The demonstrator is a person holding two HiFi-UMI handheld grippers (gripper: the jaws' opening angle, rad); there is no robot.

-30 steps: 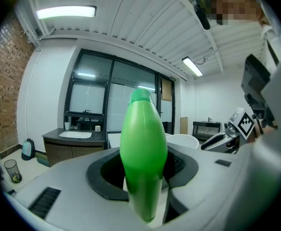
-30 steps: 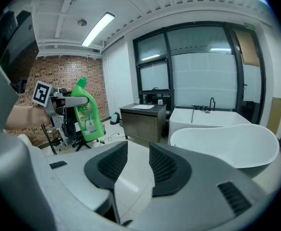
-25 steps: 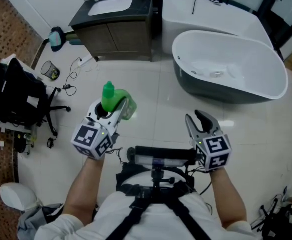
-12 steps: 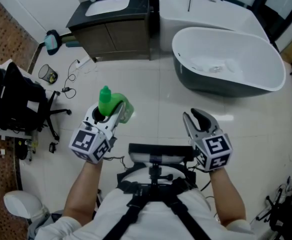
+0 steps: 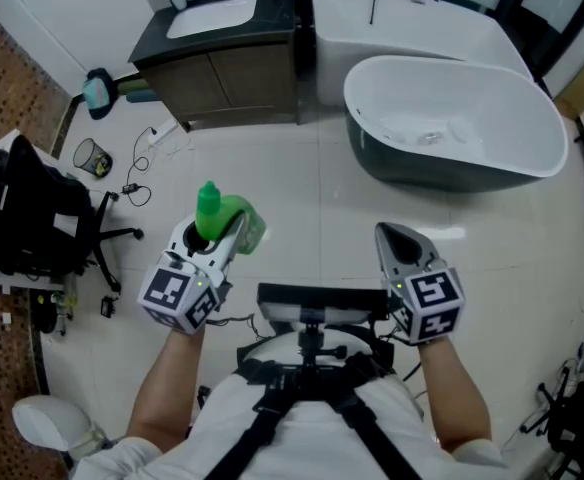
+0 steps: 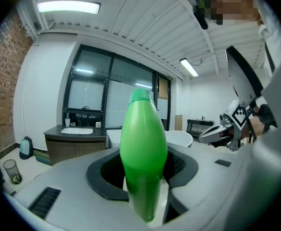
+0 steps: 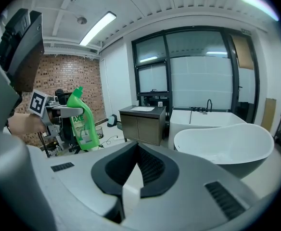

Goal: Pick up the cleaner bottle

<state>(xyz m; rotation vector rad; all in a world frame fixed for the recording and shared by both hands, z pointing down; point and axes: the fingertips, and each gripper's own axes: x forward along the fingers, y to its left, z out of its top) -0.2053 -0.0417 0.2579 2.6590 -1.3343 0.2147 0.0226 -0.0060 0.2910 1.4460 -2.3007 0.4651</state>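
The green cleaner bottle (image 5: 219, 214) stands upright in my left gripper (image 5: 220, 238), which is shut on its body; it is held in the air above the floor. In the left gripper view the bottle (image 6: 142, 150) fills the gap between the jaws, cap upward. The right gripper view shows the same bottle (image 7: 82, 120) at the left, clamped by the left gripper (image 7: 58, 112). My right gripper (image 5: 400, 243) is at the right of the head view; its jaws have just been closing and now meet, shut with nothing between them (image 7: 132, 177).
A white bathtub (image 5: 452, 118) stands ahead on the right, a dark vanity with a sink (image 5: 222, 43) ahead on the left. An office chair (image 5: 27, 218), a small bin (image 5: 90, 156) and cables (image 5: 142, 163) lie at the left. A dark bar of the chest rig (image 5: 322, 298) spans between my hands.
The right gripper's jaws stood wide apart earlier and are now shut. The left gripper keeps its hold on the bottle. The view has shifted slightly toward the vanity and the tub.
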